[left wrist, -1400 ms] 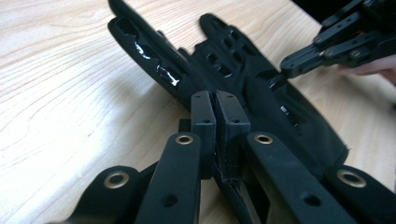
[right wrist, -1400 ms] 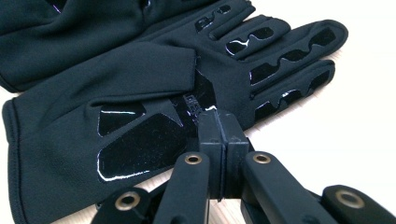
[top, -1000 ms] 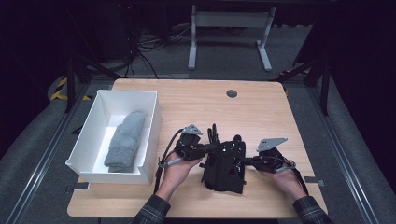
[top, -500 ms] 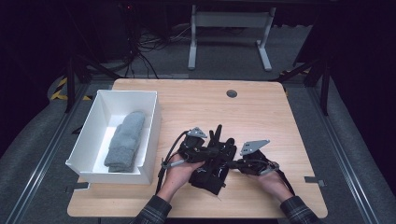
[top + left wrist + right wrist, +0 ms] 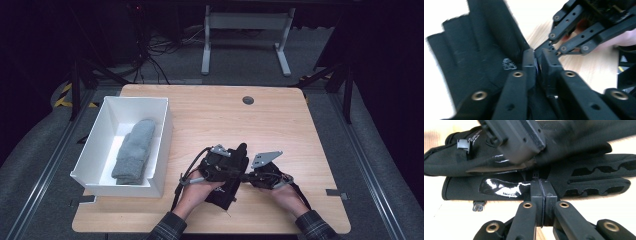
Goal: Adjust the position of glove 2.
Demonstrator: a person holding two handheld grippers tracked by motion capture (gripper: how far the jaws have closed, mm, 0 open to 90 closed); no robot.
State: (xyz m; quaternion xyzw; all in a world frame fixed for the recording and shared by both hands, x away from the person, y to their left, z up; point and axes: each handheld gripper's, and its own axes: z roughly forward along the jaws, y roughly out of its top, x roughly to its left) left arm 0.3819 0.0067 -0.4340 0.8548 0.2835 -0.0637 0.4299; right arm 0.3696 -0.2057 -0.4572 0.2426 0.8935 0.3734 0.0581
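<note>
At the table's left, a white bin holds a grey mitten, untouched. Near the front edge lies a pair of black gloves with both grippers on it. The left gripper has just been opening, its jaws now slightly parted around a glove fold; the fabric could slip free if they widen. The right gripper is clamped at the glove's edge; pulling may drag the stack apart. A small emblem and cuff lettering are illegible.
</note>
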